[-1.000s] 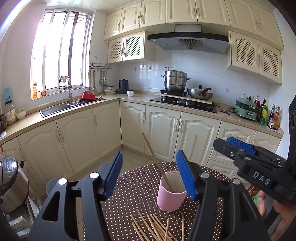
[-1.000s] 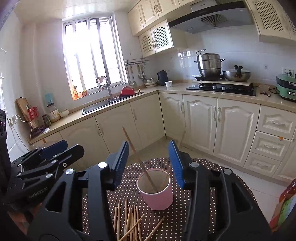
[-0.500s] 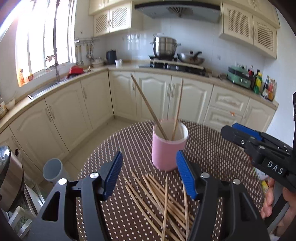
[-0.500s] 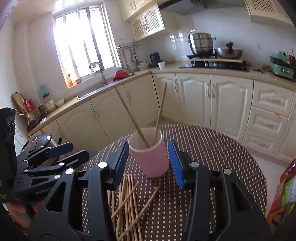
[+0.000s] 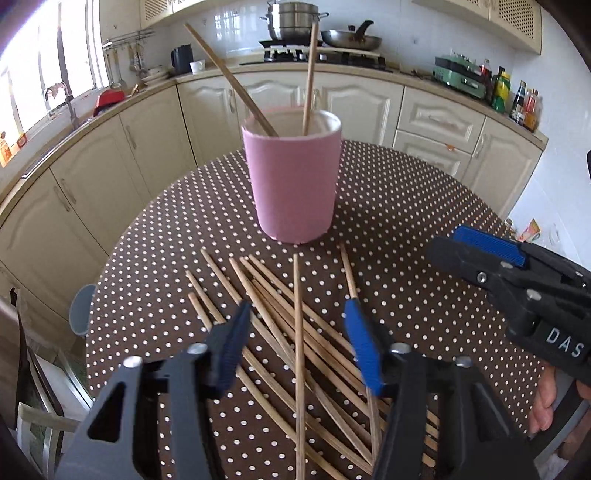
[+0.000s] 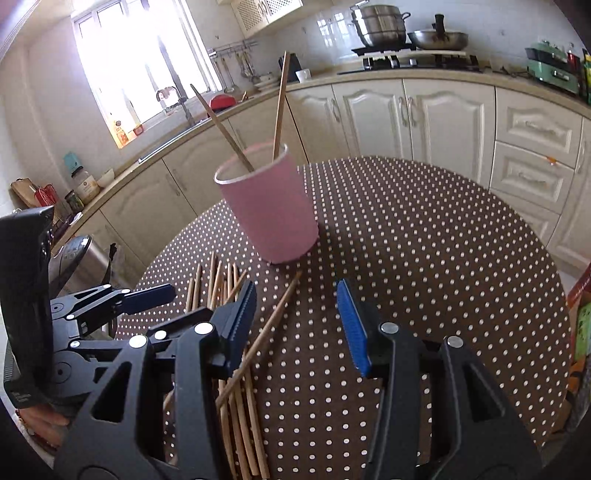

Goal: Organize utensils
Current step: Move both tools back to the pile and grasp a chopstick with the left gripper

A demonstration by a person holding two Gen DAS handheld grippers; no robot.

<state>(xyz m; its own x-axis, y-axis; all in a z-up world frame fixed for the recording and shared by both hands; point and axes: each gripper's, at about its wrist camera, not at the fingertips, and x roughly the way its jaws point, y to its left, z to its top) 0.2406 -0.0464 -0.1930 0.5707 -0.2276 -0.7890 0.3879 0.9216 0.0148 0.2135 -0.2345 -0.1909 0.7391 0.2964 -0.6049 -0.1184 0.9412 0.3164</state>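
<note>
A pink cup (image 5: 293,181) stands upright on the round brown dotted table (image 5: 424,236) and holds two wooden chopsticks (image 5: 308,79). Several loose chopsticks (image 5: 299,332) lie in a pile in front of the cup. My left gripper (image 5: 295,332) is open and empty, low over the pile. My right gripper (image 6: 297,314) is open and empty, just right of the pile (image 6: 229,288), with one slanted chopstick (image 6: 266,332) by its left finger. The cup (image 6: 267,210) also shows in the right wrist view, and the right gripper shows at the right of the left wrist view (image 5: 517,273).
The table edge drops off to the kitchen floor beyond the cup. Cream cabinets (image 5: 436,122) and a counter with a stove and pots (image 5: 295,18) stand behind. A rice cooker (image 6: 79,258) sits low at the left. Coloured packets (image 6: 580,317) lie at the right.
Both grippers have come down and tilted toward the table. The cup and the chopstick pile now look much closer. Both stay open.
</note>
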